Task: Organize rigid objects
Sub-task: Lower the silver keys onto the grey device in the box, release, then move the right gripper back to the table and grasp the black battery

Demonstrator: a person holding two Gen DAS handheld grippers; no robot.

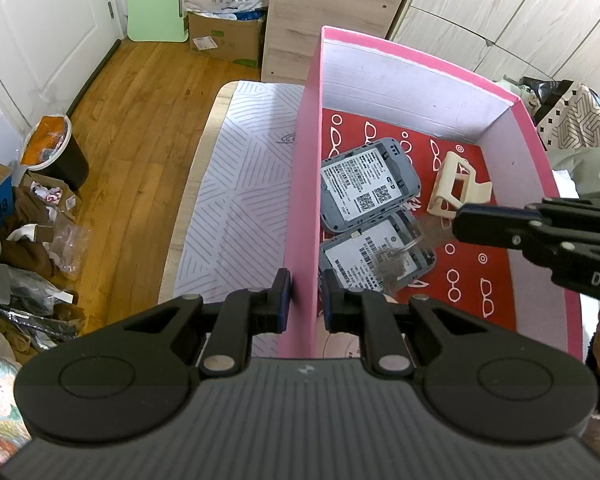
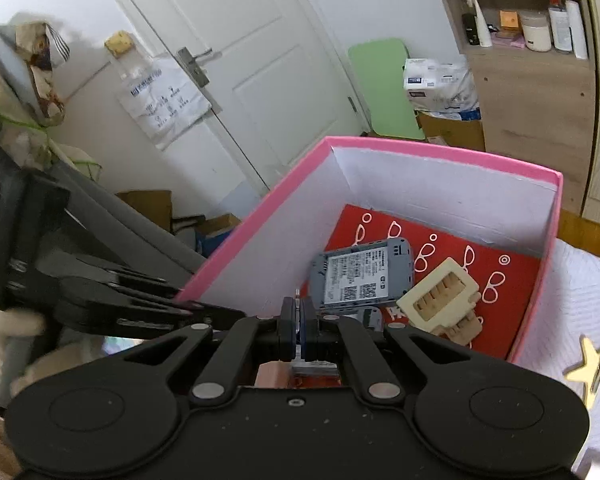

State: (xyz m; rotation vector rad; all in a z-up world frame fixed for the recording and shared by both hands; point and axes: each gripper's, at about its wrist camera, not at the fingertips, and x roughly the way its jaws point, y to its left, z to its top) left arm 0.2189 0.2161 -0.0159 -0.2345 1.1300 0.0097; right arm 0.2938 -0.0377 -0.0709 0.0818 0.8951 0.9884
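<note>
Light wooden table (image 1: 188, 184), covered by a white cloth with grey line pattern (image 1: 236, 184). On the cloth: a pink box (image 1: 300, 184), its left wall between the left jaws and its far end ahead of them; a gold star clip (image 2: 590, 364), right of the right jaws, just outside the box's right wall.

box (image 1: 300, 184): pink outside, pale lilac-white inside | liner (image 1: 480, 264) on box floor: red, white eyeglass motifs | two devices (image 1: 364, 190) inside box: grey shells, white labels with black print | clip (image 1: 454, 188) beside devices: cream | cloth (image 1: 236, 200) left of box: white, grey diagonal stripes | star (image 2: 590, 364) right of box: gold
</note>
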